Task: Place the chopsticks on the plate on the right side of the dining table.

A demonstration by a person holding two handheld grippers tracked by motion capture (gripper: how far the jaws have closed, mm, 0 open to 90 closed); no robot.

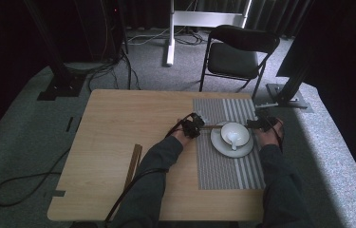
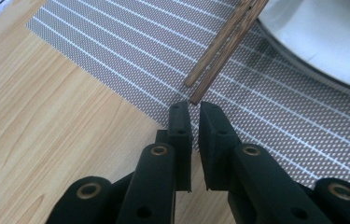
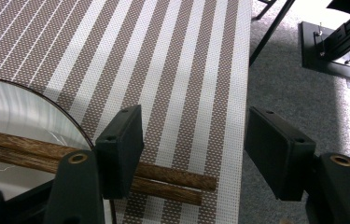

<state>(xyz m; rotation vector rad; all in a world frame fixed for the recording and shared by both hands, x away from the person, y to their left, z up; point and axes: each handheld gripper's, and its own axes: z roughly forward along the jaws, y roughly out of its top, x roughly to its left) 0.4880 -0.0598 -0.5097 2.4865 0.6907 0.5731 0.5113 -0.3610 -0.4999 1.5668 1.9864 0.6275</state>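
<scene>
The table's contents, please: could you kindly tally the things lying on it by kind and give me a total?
Placemat: 1
Plate: 1
Bowl: 1
Spoon: 1
Chopsticks across the plate: 2
Chopsticks on the bare wood: apparently 2, too small to separate
Total: 8

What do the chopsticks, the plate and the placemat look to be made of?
Chopsticks: dark wood, visible grain, matte. Plate: probably glazed ceramic, white and glossy with reflections. Placemat: looks like woven vinyl or fabric mesh, with a fine dotted weave in brown and white stripes.
</scene>
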